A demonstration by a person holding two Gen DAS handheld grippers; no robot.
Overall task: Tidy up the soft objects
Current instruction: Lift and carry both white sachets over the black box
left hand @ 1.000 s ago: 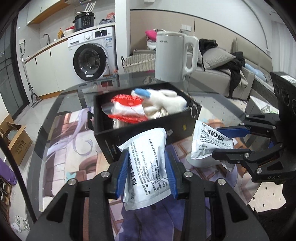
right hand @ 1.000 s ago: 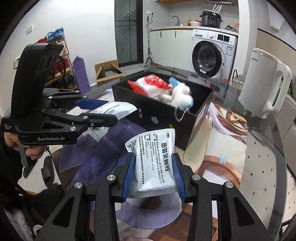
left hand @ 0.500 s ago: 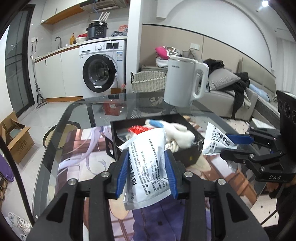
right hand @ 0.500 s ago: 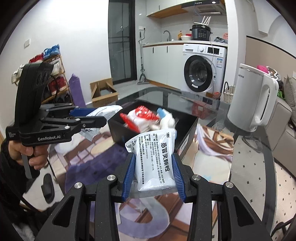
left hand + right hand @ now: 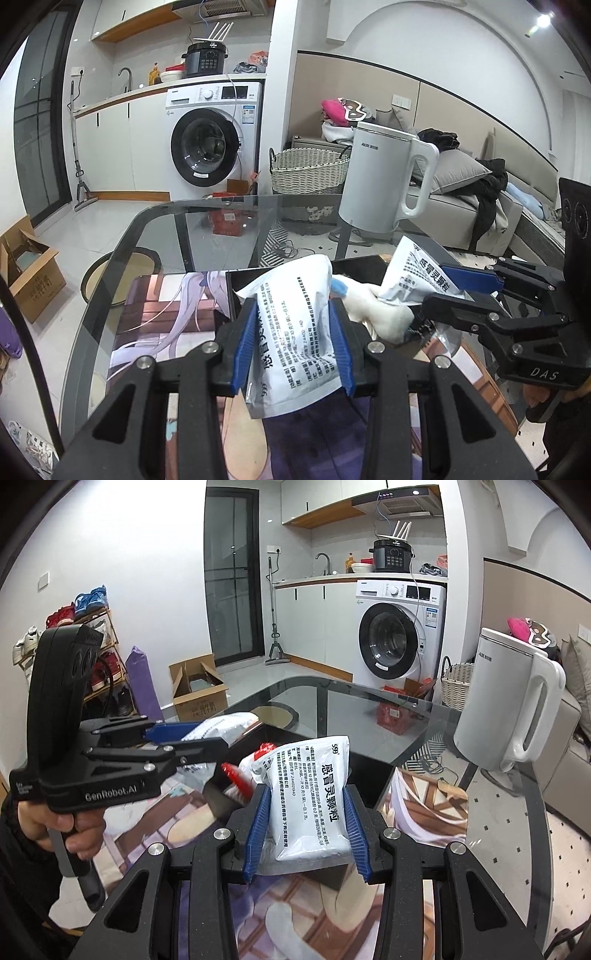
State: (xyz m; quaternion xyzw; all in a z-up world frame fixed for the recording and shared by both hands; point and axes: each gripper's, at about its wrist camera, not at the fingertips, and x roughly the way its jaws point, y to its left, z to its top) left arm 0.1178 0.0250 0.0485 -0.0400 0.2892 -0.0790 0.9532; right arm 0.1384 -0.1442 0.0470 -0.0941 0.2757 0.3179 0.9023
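From the left wrist camera, the left gripper (image 5: 293,341) has its blue ribbed jaws clamped on the sides of a soft white medicine packet (image 5: 295,332) printed with black text, its long axis running away from the camera and its crumpled top edge tilted toward a black box (image 5: 243,280). The packet hangs above the near edge of that rectangular, matte box, which stands on a picture-printed mat (image 5: 166,317) laid over the glass table (image 5: 192,221). Inside the box lies a fluffy white plush toy (image 5: 384,314) with a blue tip. To the right, the right gripper (image 5: 439,286) pinches a second white packet (image 5: 413,277), creased and slanting up toward the left, over the box's right side. A smooth white kettle (image 5: 380,181) stands on the table behind. From the right wrist camera, the right gripper (image 5: 306,823) has its jaws clamped on the second packet (image 5: 314,797), a plump pillow-shaped pouch held upright, its long axis pointing away toward the box (image 5: 369,775), with large black characters running down its face. A red-and-clear plastic bag (image 5: 255,764) shows in the box behind it. At left, a hand (image 5: 55,827) grips the left gripper (image 5: 218,738), whose jaws hold the first packet (image 5: 218,727) over the box's left end. Two packets in all, one per gripper; the kettle (image 5: 506,698) stands at right.
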